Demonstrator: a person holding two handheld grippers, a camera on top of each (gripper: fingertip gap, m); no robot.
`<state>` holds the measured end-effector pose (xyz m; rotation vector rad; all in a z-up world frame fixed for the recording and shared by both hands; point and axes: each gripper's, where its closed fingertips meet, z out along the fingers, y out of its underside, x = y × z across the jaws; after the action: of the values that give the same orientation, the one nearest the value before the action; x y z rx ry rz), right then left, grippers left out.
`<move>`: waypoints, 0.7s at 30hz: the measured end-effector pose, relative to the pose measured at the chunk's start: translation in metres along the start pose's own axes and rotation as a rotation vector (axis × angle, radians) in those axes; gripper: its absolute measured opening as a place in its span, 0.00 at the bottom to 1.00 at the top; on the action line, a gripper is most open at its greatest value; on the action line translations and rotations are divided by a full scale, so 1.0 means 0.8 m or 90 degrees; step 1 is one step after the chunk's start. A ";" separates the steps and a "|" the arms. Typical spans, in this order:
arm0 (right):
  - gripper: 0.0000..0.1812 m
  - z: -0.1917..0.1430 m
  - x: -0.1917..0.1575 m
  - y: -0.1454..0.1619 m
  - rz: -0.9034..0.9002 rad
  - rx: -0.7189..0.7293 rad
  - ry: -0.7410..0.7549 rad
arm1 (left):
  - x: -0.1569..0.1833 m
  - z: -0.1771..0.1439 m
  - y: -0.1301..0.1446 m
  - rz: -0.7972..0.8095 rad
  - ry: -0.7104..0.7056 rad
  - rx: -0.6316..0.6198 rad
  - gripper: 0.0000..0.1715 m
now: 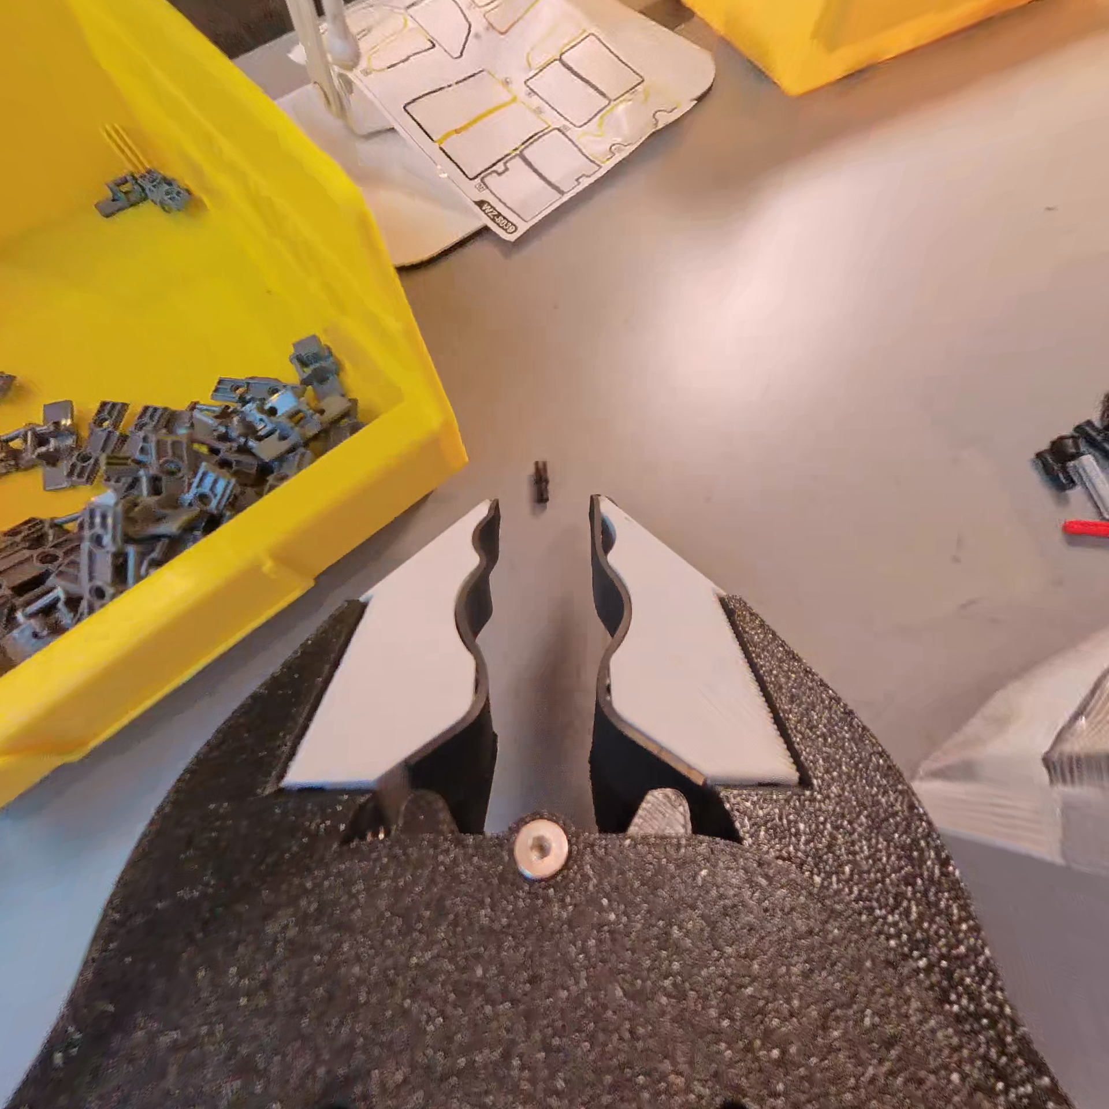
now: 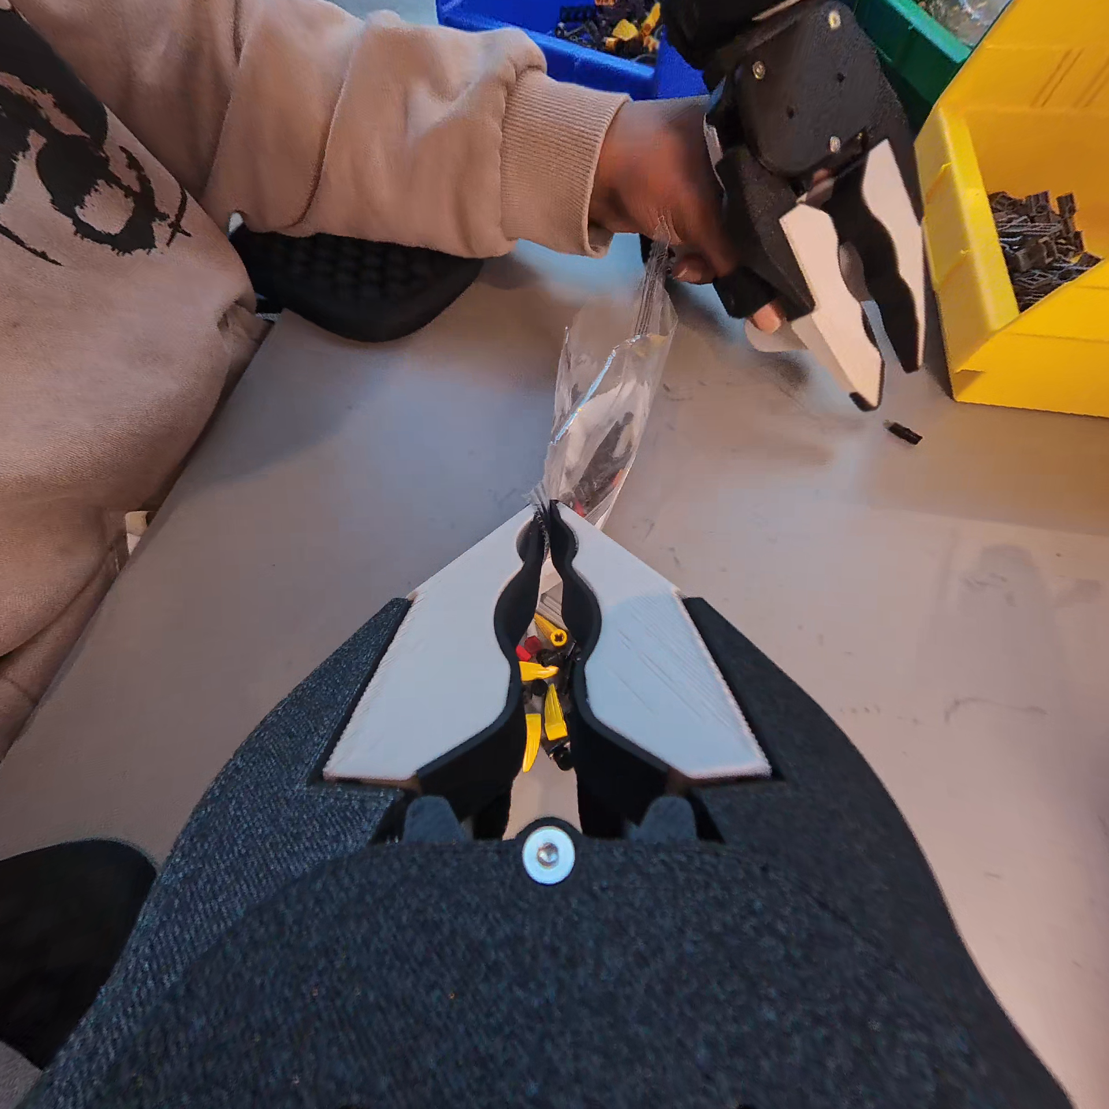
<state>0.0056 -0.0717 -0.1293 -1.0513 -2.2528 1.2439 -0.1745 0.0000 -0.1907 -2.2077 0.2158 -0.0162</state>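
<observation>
My left gripper (image 1: 545, 510) is open and empty, low over the grey table. A small black pin (image 1: 540, 480) lies on the table just ahead of its tips. My right gripper (image 2: 551, 510) is shut on the lower end of a clear plastic bag (image 2: 606, 408) with small dark parts inside. The bag stretches up to the person's hand (image 2: 660, 180) that holds the left gripper (image 2: 891, 381). The right wrist view also shows the black pin (image 2: 904, 433) just beyond the left gripper's tips. Small yellow, red and black pieces (image 2: 543, 690) show through the gap between the right fingers.
A yellow bin (image 1: 336, 336) with several grey parts (image 1: 150, 456) stands close on the left; it also shows in the right wrist view (image 2: 972, 312). A sticker sheet (image 1: 528, 120) lies behind. Loose black and red parts (image 1: 1080, 480) lie right. Blue (image 2: 570, 60) and green (image 2: 900, 42) bins stand behind.
</observation>
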 end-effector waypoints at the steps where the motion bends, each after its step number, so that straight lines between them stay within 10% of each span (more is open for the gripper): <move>1: 0.00 -0.001 0.001 0.000 0.000 -0.001 0.002 | 0.003 0.007 -0.002 0.000 0.000 -0.009 0.16; 13: 0.00 -0.005 0.004 0.004 -0.001 -0.007 0.012 | -0.001 0.029 0.005 0.012 0.004 -0.075 0.02; 21: 0.00 -0.006 0.006 0.006 -0.002 -0.013 0.019 | 0.151 -0.157 -0.104 0.236 0.409 0.257 0.02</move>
<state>0.0074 -0.0636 -0.1309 -1.0662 -2.2488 1.1988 -0.0546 -0.0702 -0.0566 -1.6714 0.8914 -0.5214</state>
